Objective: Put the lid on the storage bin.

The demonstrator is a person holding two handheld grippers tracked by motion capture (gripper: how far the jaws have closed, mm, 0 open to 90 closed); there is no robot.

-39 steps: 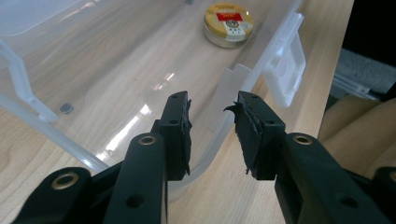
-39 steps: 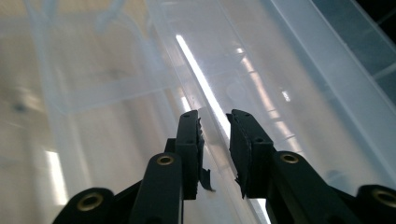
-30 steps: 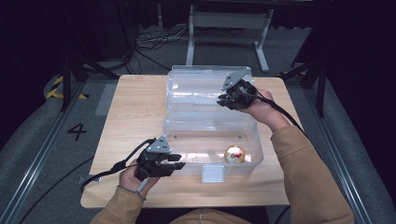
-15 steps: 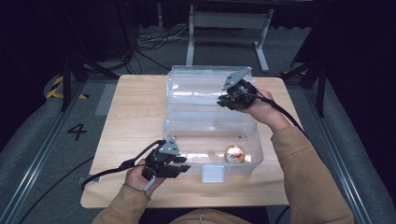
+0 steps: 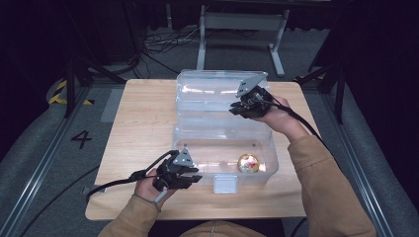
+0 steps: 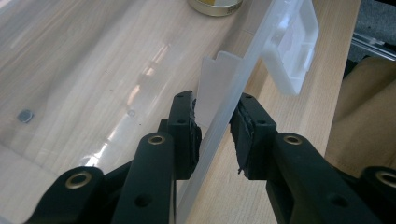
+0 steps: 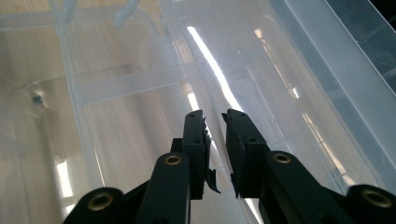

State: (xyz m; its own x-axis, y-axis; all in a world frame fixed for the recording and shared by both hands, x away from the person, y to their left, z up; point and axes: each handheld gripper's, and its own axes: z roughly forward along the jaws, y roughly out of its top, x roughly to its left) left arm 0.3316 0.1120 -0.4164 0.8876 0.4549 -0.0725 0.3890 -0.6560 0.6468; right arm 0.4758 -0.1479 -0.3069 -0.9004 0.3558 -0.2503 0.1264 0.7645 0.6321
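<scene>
The high view looks forward and down on the surface (image 5: pixel 143 128); both gripper views sit close, sharing the clear box (image 5: pixel 225 133).

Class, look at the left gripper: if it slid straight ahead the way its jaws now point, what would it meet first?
The left gripper straddles the front wall of the clear box, its jaws having just been closing. Straight ahead along that wall, the jaw outside the box would probably meet the white latch first; depth is hard to judge.

Your clear plastic box (image 5: pixel 225 143) sits open on the table. Its lid (image 5: pixel 217 91) lies flat behind it. A gold ball (image 5: pixel 248 163) rests inside.
</scene>
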